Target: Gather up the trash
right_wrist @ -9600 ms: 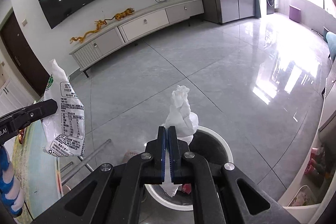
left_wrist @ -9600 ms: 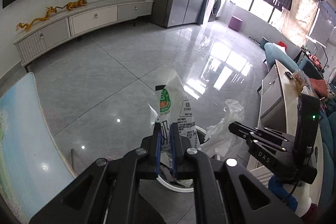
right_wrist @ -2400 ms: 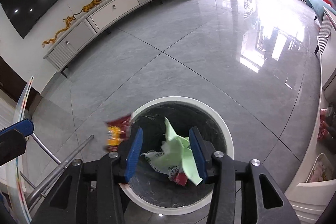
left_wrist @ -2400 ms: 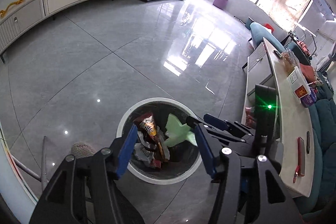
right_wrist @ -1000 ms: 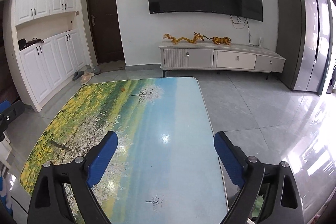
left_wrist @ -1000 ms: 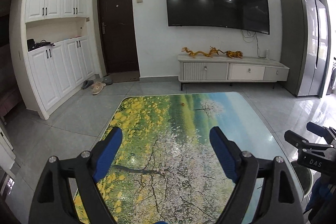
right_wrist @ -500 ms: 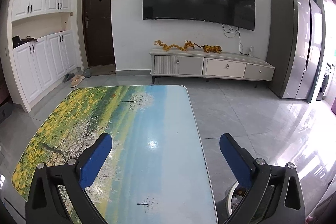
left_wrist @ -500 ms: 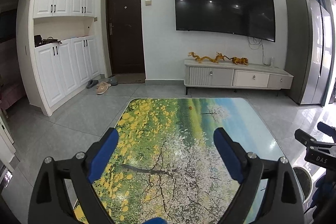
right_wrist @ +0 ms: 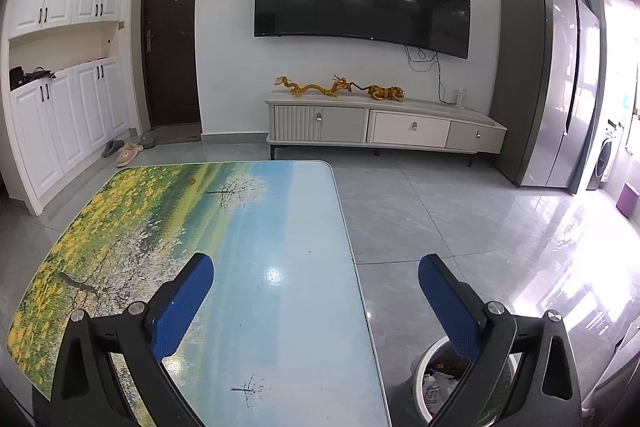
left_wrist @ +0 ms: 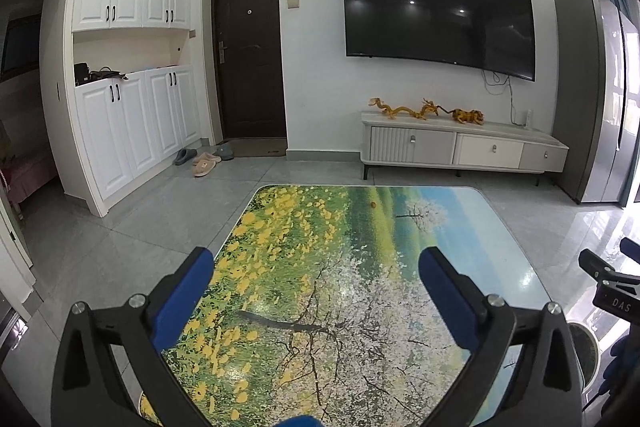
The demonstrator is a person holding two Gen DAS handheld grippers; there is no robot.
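Blue-padded left gripper [left_wrist: 314, 265] opening, empty, above table [left_wrist: 360, 227]

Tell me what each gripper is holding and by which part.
Nothing. The left gripper, its jaws opening, and the right gripper, jaws wide apart, are both empty above the table.

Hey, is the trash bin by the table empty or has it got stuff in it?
Not empty: the trash bin shows crumpled wrappers inside, beside the table. How full, cannot tell.
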